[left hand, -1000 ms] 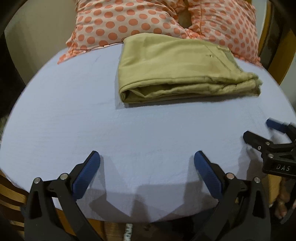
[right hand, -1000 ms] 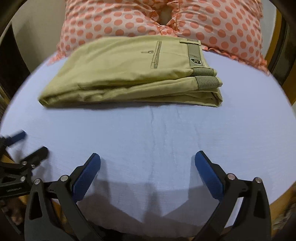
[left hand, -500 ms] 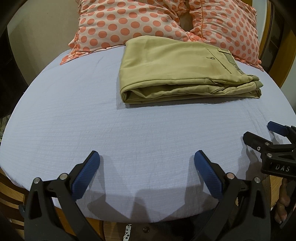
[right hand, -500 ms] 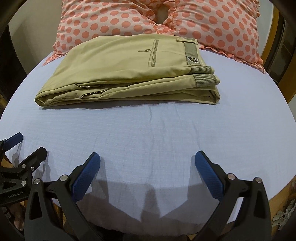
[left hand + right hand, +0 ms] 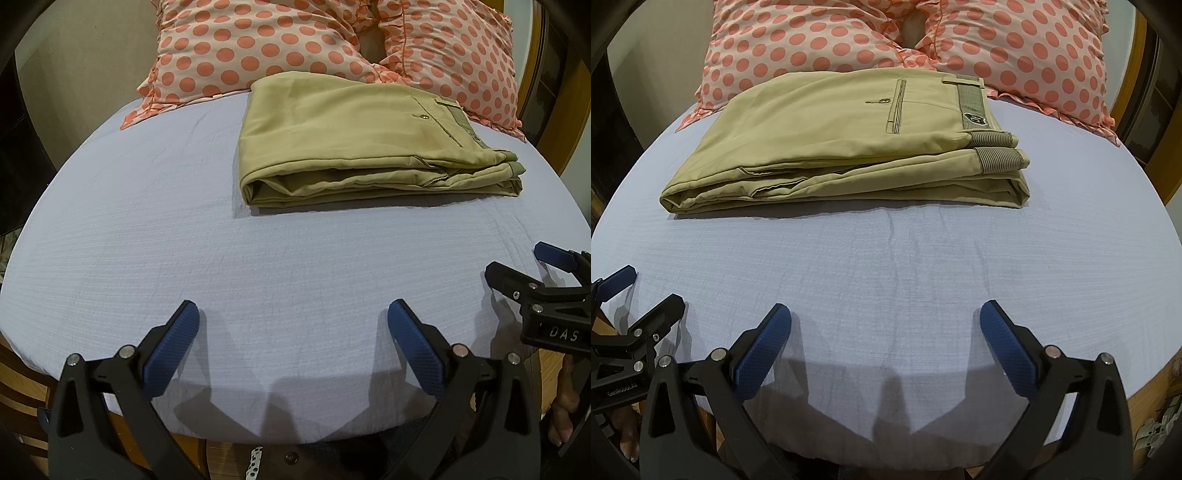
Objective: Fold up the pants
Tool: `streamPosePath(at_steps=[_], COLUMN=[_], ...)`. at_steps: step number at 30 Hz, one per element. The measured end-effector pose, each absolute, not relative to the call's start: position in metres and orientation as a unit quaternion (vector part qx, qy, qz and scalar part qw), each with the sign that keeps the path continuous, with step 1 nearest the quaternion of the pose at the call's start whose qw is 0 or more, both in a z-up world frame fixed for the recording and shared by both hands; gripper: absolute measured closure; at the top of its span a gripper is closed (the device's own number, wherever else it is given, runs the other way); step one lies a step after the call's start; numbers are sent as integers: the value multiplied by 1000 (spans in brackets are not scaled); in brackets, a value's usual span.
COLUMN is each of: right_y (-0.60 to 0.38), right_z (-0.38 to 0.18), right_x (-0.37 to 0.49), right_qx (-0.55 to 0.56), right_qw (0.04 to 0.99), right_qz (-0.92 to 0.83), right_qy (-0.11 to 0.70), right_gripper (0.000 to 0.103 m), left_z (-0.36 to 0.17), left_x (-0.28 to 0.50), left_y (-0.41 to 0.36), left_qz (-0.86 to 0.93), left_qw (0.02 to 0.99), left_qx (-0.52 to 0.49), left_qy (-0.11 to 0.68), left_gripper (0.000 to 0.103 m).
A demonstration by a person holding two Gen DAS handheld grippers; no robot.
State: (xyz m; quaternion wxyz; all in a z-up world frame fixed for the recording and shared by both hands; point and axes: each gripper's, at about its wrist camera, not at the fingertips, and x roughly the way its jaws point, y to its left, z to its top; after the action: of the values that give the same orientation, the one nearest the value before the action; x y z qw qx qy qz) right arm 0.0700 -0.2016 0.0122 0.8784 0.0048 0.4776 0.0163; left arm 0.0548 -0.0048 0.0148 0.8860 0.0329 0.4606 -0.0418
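Folded khaki pants [image 5: 846, 147] flat on lilac sheet [image 5: 258, 258], touching polka-dot pillows [image 5: 820, 40]. Left gripper [image 5: 293, 338] and right gripper [image 5: 885, 338] near bed edge, spread wide, holding nothing.

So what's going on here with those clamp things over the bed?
A person holds a two-finger gripper in each hand. The khaki pants already lie folded in a neat stack on the lavender sheet, against the polka-dot pillows. The left gripper and right gripper are both open and empty, hovering near the bed's front edge, apart from the pants. The folding looks finished.
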Motion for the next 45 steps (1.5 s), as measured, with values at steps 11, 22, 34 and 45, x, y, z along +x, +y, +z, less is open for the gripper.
streamPosePath(at_steps=[11,22,34,45], right_y=[-202,-202,-202,-202], right_z=[12,12,12,12], right_x=[70,70,71,71], right_qx=[5,5,5,5], right_qw=[879,879,879,879], right_qz=[16,17,17,17], right_qy=[477,477,477,476], right_gripper=[1,1,1,1], left_z=[15,15,16,16], left_x=[55,55,61,61], left_y=[-4,-5,-4,-4], left_qz=[-42,-42,-44,-43], left_qw=[886,885,875,874], left_qx=[33,33,35,34], left_qy=[461,462,482,483], left_gripper=[2,2,2,2])
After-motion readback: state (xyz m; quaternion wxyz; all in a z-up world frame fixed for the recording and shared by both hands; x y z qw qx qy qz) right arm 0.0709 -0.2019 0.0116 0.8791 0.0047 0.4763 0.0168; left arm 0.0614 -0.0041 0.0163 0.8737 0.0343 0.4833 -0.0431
